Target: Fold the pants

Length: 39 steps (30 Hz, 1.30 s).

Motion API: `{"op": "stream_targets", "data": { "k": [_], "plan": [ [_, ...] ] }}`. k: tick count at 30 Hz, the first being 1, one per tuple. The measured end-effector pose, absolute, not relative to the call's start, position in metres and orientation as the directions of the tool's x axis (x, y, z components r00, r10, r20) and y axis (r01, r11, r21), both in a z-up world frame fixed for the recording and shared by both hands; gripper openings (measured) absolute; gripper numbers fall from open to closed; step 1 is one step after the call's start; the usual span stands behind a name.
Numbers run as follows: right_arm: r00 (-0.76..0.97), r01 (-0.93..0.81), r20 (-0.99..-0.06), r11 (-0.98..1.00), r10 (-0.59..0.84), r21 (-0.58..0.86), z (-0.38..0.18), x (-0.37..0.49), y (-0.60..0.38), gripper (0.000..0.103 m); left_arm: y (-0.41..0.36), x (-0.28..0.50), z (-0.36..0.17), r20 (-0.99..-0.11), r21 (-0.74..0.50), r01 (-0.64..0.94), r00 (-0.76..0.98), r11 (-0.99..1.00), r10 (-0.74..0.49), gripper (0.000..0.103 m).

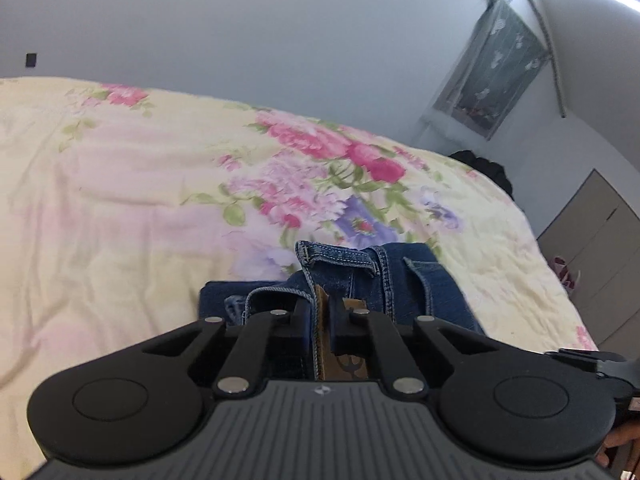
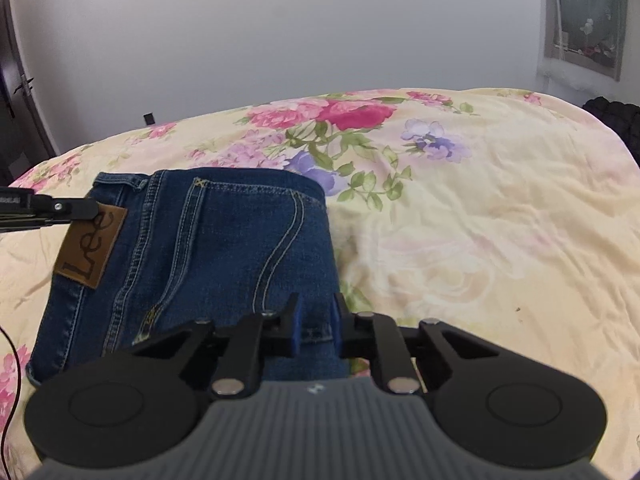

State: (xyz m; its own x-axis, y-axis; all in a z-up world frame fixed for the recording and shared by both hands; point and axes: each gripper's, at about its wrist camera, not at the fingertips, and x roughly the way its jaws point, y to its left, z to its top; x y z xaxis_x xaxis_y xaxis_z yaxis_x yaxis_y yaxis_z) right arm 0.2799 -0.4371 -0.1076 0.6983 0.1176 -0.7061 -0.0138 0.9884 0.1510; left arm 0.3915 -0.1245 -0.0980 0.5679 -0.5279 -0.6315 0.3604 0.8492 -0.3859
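Blue denim jeans (image 2: 224, 240) lie folded on the floral bedspread (image 2: 480, 220), waistband and brown Lee patch (image 2: 90, 246) at the left. My left gripper (image 1: 322, 312) is shut on the waistband at the patch (image 1: 324, 320); its fingers (image 2: 76, 209) show in the right wrist view at the patch. My right gripper (image 2: 316, 320) is closed on the jeans' near right edge, denim between its blue pads (image 2: 297, 330).
The bedspread (image 1: 120, 200) covers a wide bed. A white wall stands behind it. A window (image 1: 492, 68) is at the right, with a dark object (image 1: 486, 168) and grey cabinets (image 1: 596, 240) past the bed's right edge. A door (image 2: 16, 92) is at the left.
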Motion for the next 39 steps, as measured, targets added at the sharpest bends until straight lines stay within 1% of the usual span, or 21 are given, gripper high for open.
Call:
{"op": "stream_targets", "data": {
  "k": [3, 6, 8, 11, 14, 16, 19, 20, 22, 26, 28, 29, 30, 34, 39],
  "plan": [
    [0.696, -0.036, -0.712, 0.995, 0.092, 0.093, -0.116, 0.279, -0.420, 0.006, -0.124, 0.399, -0.118, -0.659, -0.352, 0.363, 0.559, 0.863, -0.503, 0.010],
    [0.663, -0.046, -0.739, 0.992, 0.118, 0.116, -0.132, 0.286, -0.415, 0.006, -0.126, 0.407, -0.136, -0.683, -0.337, 0.352, 0.547, 0.873, -0.484, 0.011],
    [0.632, -0.052, -0.768, 0.994, 0.107, 0.097, -0.149, 0.293, -0.411, 0.005, -0.126, 0.411, -0.146, -0.694, -0.328, 0.359, 0.537, 0.874, -0.480, 0.012],
    [0.618, -0.050, -0.781, 0.996, 0.089, 0.074, -0.169, 0.298, -0.407, 0.005, -0.125, 0.413, -0.153, -0.694, -0.325, 0.372, 0.530, 0.869, -0.486, 0.015],
    [0.606, -0.037, -0.788, 0.994, 0.108, 0.107, -0.162, 0.300, -0.413, 0.004, -0.128, 0.410, -0.146, -0.708, -0.291, 0.377, 0.533, 0.879, -0.463, 0.021],
    [0.610, -0.026, -0.782, 0.990, 0.127, 0.141, -0.149, 0.296, -0.419, 0.004, -0.129, 0.405, -0.133, -0.718, -0.280, 0.366, 0.534, 0.887, -0.447, 0.021],
    [0.660, 0.013, -0.737, 0.979, 0.145, 0.204, -0.123, 0.276, -0.435, 0.006, -0.131, 0.383, -0.109, -0.718, -0.181, 0.381, 0.579, 0.907, -0.386, 0.021],
    [0.674, 0.016, -0.725, 0.978, 0.144, 0.209, -0.115, 0.267, -0.440, 0.006, -0.131, 0.372, -0.102, -0.709, -0.158, 0.390, 0.594, 0.907, -0.380, 0.021],
    [0.684, 0.014, -0.714, 0.976, 0.149, 0.217, -0.106, 0.249, -0.447, 0.006, -0.131, 0.349, -0.091, -0.690, -0.152, 0.425, 0.601, 0.892, -0.404, 0.021],
    [0.687, 0.023, -0.718, 0.984, 0.113, 0.177, -0.106, 0.220, -0.449, 0.006, -0.144, 0.308, -0.088, -0.694, -0.087, 0.494, 0.593, 0.865, -0.409, 0.020],
    [0.677, 0.027, -0.731, 0.990, 0.081, 0.135, -0.110, 0.206, -0.449, 0.007, -0.151, 0.297, -0.098, -0.726, -0.029, 0.505, 0.582, 0.862, -0.366, 0.016],
    [0.666, 0.029, -0.743, 0.993, 0.065, 0.113, -0.113, 0.199, -0.447, 0.009, -0.153, 0.296, -0.106, -0.748, -0.007, 0.496, 0.573, 0.868, -0.334, 0.015],
    [0.657, 0.028, -0.752, 0.995, 0.054, 0.096, -0.117, 0.193, -0.444, 0.013, -0.153, 0.297, -0.115, -0.768, 0.001, 0.486, 0.560, 0.874, -0.310, 0.014],
    [0.634, 0.001, -0.771, 0.997, 0.056, 0.074, -0.138, 0.177, -0.435, 0.014, -0.140, 0.306, -0.136, -0.794, -0.065, 0.445, 0.519, 0.893, -0.316, 0.015],
    [0.662, 0.009, -0.746, 0.994, 0.073, 0.106, -0.148, 0.181, -0.429, 0.019, -0.139, 0.309, -0.139, -0.803, -0.071, 0.439, 0.507, 0.895, -0.313, 0.016]
  ]
}}
